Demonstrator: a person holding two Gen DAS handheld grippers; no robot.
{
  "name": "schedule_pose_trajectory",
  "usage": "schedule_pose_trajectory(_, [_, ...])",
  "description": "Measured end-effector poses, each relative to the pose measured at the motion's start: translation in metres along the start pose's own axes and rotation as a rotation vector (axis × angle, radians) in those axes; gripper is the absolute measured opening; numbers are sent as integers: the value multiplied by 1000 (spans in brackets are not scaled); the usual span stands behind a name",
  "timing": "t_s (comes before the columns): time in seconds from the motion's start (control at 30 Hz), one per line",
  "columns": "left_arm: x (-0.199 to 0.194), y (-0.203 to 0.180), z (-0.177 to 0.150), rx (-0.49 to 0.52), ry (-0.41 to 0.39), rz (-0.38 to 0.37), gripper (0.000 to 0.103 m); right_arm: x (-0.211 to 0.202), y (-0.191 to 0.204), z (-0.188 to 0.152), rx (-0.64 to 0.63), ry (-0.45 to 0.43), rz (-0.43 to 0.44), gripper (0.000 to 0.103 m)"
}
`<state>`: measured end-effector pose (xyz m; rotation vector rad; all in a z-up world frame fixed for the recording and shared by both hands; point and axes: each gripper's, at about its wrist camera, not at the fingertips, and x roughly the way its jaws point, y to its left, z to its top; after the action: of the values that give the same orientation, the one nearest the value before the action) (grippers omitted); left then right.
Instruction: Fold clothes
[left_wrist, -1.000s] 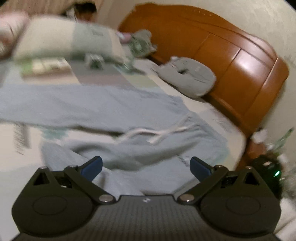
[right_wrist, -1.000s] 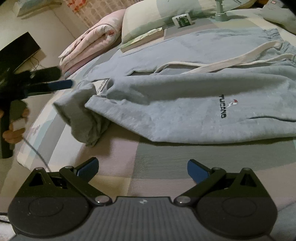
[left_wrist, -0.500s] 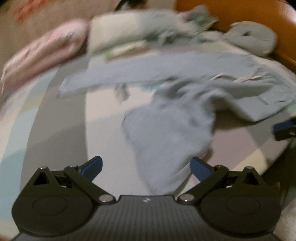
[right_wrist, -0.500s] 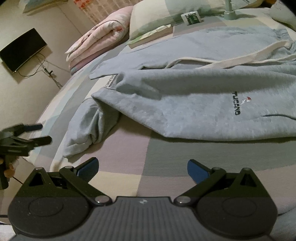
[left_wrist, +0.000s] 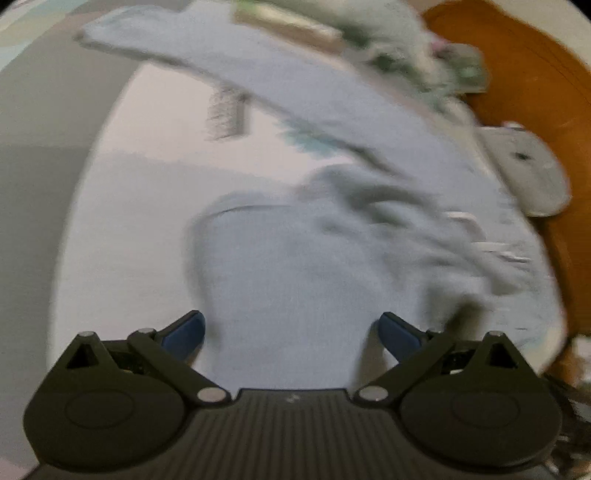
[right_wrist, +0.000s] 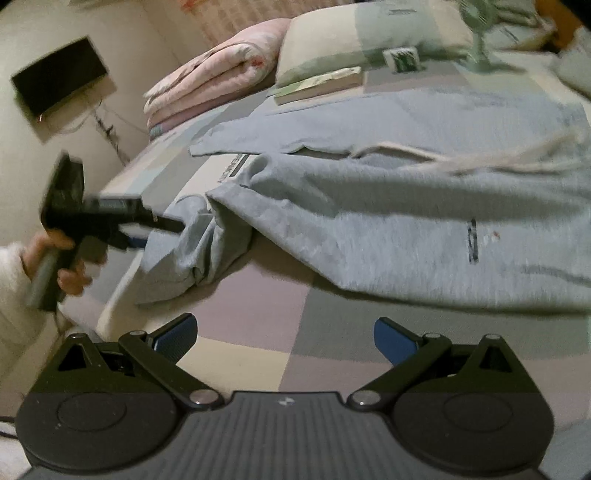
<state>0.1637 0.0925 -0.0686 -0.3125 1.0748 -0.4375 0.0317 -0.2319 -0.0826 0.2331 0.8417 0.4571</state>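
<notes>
**Grey sweatpants on the bed, near leg still a crumpled mess**

So the pale grey sweatpants (right_wrist: 388, 206) are spread across the patchwork bed (right_wrist: 258, 314), long axis running roughly along the bed's near edge. The waistband and its white drawstring (right_wrist: 480, 158) point toward the headboard end (left_wrist: 517, 74); the cuffs point toward the opposite end, where the wall TV (right_wrist: 59, 81) is. The far leg lies flat and straight up by the pillow (right_wrist: 332, 40). The near leg isn't: its cuff end (right_wrist: 184, 251) is folded under and bunched right at the bed's corner.

The left tool (left_wrist: 291, 330) is spread wide with nothing in it, hovering right over that bunched cuff end. The left view is really blurry, so I can't say whether the pads touch fabric. From the right view, its tips sit just at the crumple, with a hand (right_wrist: 55, 258) on the grip. The right tool (right_wrist: 282, 338) is also wide open and empty, hanging over bare bedspread near the edge, apart from the pants.

If it were me, I'd pinch the cuff hem itself, not the lump. Pull it out along the leg's line until it's flat, then lay it onto the far leg. Grabbing the wad probably just drags both layers.
</notes>
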Motion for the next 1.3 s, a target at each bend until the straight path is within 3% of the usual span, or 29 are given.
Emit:
schedule_pose_trajectory(0.17, [-9, -47, 9, 117, -21, -123, 100, 12, 27, 22, -106, 6, 29, 103])
schedule_pose_trajectory(0.3, [7, -66, 20, 160, 12, -147, 100, 24, 58, 37, -200, 14, 73, 103])
schedule_pose_trajectory(0.47, [16, -67, 33, 108, 77, -278, 100, 44, 87, 47, -283, 47, 94, 103])
schedule_pose_trajectory(0.63, [16, -69, 40, 112, 92, -367, 100, 65, 102, 52, -316, 71, 103, 103])
schedule_pose_trajectory(0.8, [21, -62, 48, 117, 70, -283, 100, 65, 100, 51, -287, 83, 108, 103])
schedule_pose_trajectory(1.0, [-17, -27, 47, 112, 16, -117, 100, 60, 101, 48, -296, 91, 97, 103])
schedule_pose_trajectory(1.13, [-35, 14, 32, 24, 18, -15, 100, 59, 99, 45, -279, 84, 117, 103])
schedule_pose_trajectory(1.3, [-14, 55, 5, -107, 72, -10, 100, 49, 95, 37, -253, 77, 123, 103])
